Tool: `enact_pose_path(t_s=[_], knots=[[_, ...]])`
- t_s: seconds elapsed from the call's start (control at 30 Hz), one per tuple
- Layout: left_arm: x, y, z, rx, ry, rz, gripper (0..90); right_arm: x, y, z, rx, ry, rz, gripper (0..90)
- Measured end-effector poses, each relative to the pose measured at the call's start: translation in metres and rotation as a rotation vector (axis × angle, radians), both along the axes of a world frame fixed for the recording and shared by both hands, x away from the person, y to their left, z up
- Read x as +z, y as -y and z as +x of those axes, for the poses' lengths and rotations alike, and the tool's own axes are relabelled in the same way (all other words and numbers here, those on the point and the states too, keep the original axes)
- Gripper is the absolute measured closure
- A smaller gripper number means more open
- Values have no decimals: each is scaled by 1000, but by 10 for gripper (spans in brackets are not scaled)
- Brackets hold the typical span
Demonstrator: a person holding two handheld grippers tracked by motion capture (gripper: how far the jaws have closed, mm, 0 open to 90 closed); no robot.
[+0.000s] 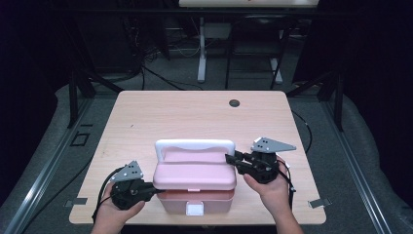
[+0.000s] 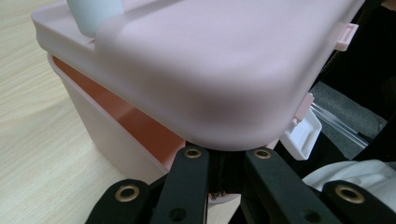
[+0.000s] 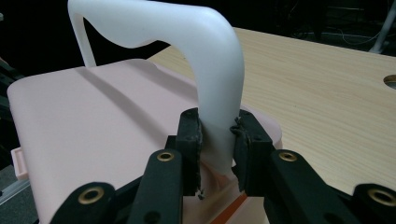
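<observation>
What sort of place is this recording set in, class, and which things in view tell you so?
Probably a lab or recording workspace: a bare wooden table with a cable hole, cables across the grey floor, and dark metal framing around the table.

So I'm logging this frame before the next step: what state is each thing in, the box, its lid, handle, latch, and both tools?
Pink box: upright near the table's front edge.
Lid: lifted at the left side, gap above the box rim.
White handle: raised upright.
White latch: undone, hanging off the front.
Left tool: shut, tips under the lid's edge.
Right tool: shut on the white handle's leg.
</observation>
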State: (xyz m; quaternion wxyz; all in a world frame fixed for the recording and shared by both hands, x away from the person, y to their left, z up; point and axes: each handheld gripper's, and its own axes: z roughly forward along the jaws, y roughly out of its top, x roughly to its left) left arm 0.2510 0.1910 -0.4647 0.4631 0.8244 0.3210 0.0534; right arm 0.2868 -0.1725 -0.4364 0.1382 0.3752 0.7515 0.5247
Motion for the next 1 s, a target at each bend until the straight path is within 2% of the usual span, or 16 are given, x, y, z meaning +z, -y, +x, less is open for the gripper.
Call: enact_pose_path(t_s=[0.17, 0.33, 0.43, 0.6, 0.8, 0.83, 0.93, 1.0], knots=[[4, -2, -1, -1, 8, -3, 899, -1, 2, -1, -1, -7, 11, 715], [2, -1, -2, -2, 12, 2, 899, 2, 7, -4, -28, 7, 7, 699], [3, -1, -1, 3, 13, -10, 899, 7, 13, -10, -47, 17, 12, 707], [4, 0, -2, 4, 22, -2, 899, 12, 26, -24, -85, 45, 16, 718], [6, 0, -2, 4, 19, -1, 899, 4, 34, -38, -116, 33, 14, 728], [6, 0, -2, 7, 25, -2, 899, -1, 35, -43, -114, 21, 18, 769], [8, 0, -1, 11, 26, -6, 899, -9, 33, -49, -105, 17, -19, 831], [10, 0, 0, 6, 30, -7, 899, -16, 30, -51, -92, -4, -36, 844]])
